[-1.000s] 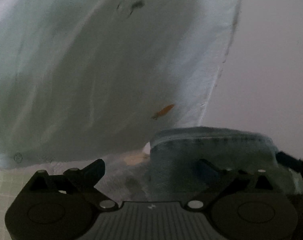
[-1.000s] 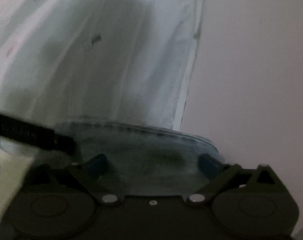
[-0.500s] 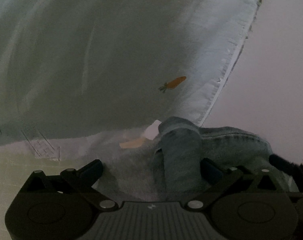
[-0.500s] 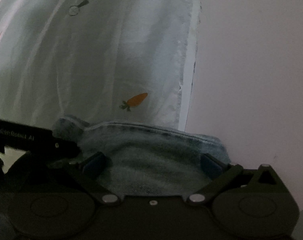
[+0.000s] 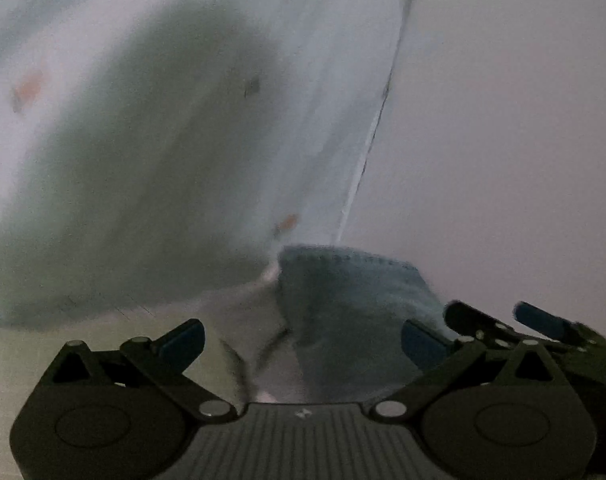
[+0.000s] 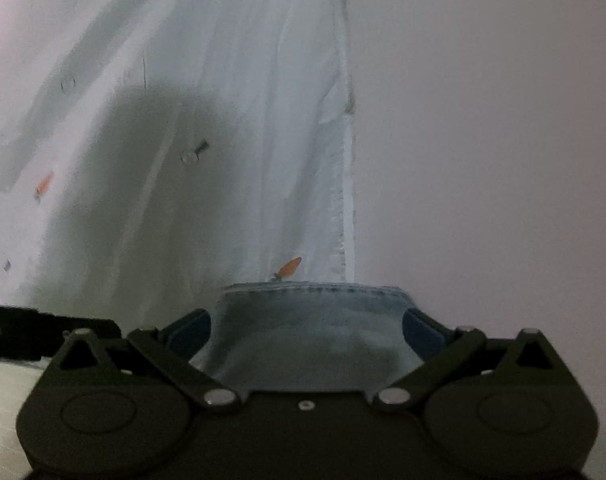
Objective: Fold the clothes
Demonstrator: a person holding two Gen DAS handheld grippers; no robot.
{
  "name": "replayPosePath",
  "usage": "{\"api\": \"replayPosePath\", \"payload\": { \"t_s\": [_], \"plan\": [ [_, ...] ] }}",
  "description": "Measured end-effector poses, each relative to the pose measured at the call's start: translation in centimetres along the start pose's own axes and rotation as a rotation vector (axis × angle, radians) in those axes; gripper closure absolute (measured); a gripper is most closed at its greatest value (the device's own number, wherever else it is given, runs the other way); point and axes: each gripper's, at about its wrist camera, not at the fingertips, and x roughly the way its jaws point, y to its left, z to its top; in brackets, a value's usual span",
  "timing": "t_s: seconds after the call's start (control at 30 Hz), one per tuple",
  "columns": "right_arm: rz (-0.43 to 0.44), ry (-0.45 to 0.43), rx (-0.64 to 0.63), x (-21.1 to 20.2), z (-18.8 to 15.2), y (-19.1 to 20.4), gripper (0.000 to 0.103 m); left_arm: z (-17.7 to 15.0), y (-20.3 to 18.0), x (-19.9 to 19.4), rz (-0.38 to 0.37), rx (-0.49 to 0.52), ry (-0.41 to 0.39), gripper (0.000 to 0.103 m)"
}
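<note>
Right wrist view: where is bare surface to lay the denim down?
Free: the plain pale area right of the carrot-print sheet's hem. Crowded: near left, where the other hand-held gripper intrudes beside the denim.

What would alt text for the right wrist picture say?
A folded piece of blue denim lies between the open fingers of the right gripper. Beyond it spreads a pale cloth with small orange carrot prints, beside a plain surface.

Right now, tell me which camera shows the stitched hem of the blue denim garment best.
The right wrist view: the stitched hem of the blue denim garment runs sharp and centred between the right gripper fingers. The left wrist view shows the hem blurred and off to the right.
</note>
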Motion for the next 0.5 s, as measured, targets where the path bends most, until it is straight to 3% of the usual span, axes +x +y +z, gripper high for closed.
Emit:
{"api": "replayPosePath", "payload": {
  "t_s": [0.07, 0.13, 0.27, 0.5],
  "plan": [
    [-0.014, 0.016, 0.016, -3.1, -0.1, 0.9, 0.000, -0.4, -0.3, -3.2, 0.036, 0.018, -0.038, 0.000],
    [-0.040, 0.047, 0.017, -6.0, -0.5, 1.8, 0.000, -1.0, -0.2, -5.9, 0.014, 0.010, -0.038, 0.000],
    [-0.112, 0.081, 0.045, -11.4, -2.1, 3.5, 0.000, -2.9, 0.2, -9.4, -0.033, -0.009, 0.005, 0.000],
    [-0.145, 0.160, 0.077, -17.9, -6.0, 5.4, 0.000, -6.4, 1.2, -15.8, -0.060, 0.015, 0.071, 0.000]
  ]
}}
